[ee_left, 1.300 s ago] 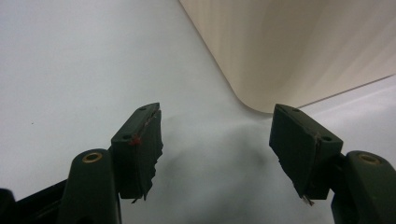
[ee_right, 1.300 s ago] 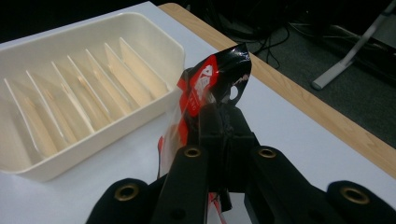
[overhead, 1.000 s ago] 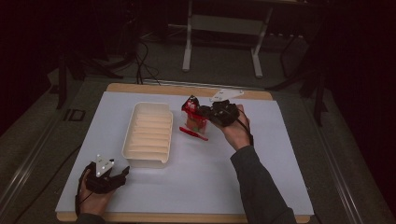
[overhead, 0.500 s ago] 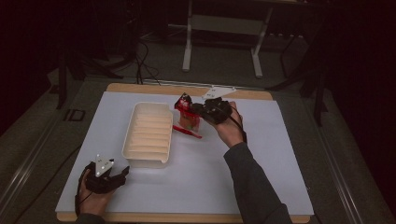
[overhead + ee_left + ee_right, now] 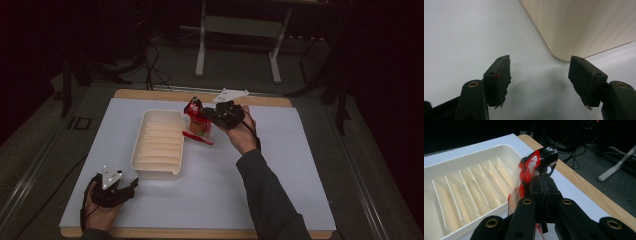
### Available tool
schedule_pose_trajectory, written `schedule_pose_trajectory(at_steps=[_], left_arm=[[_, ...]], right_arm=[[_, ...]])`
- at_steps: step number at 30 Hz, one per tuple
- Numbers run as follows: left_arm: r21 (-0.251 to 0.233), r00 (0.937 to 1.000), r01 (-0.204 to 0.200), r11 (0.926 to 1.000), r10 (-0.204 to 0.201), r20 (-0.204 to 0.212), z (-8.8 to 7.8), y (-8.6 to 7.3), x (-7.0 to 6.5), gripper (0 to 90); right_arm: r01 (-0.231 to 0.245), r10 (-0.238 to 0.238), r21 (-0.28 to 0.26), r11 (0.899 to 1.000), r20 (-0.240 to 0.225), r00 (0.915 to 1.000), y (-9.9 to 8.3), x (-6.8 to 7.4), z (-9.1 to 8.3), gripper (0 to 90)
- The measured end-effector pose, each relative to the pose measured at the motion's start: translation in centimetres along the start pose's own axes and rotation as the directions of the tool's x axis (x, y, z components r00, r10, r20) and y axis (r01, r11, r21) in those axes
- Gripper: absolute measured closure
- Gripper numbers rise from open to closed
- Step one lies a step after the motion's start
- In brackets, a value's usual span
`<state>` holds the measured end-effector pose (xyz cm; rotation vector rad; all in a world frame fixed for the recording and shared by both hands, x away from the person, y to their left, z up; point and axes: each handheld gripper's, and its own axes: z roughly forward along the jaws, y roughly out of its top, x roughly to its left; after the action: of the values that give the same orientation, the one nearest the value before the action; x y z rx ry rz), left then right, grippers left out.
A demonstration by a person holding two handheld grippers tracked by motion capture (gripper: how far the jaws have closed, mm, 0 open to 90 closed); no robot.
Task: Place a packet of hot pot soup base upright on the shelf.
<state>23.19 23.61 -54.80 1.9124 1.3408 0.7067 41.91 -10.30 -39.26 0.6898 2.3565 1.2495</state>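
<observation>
**Held packet stands just right of the tray**

High view: the right gripper is seen at upper centre of the frame, clenched on a red-and-black packet. The packet is held upright, just right of the white ribbed tray, above a red strip lying on the white mat. The tray's long axis is seen to run up and down the frame. The left gripper is rested at lower left, well apart from the packet.

Left gripper view: the jaws are seen spread and empty, with a tray corner beyond them.

Right gripper view: the packet is pinched between closed jaws; the tray lies at the frame's left. A short leftward carry is judged sufficient.
</observation>
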Motion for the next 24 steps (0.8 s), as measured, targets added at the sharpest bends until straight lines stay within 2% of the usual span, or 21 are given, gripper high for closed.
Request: schedule_pose_trajectory(at_steps=[13,24], left_arm=[[-0.001,1.0,0.002,1.0,-0.002,0.002,0.0,0.0,0.1,34.3],[-0.004,1.0,0.007,1.0,-0.007,0.002,0.0,0.0,0.1,34.3]], right_arm=[[0.021,-0.022,-0.019,1.0,-0.025,0.9994,1.1,0.4,1.3,88.8],[0.03,-0.03,-0.014,0.999,-0.05,0.9983,1.7,0.9,3.1,88.8]])
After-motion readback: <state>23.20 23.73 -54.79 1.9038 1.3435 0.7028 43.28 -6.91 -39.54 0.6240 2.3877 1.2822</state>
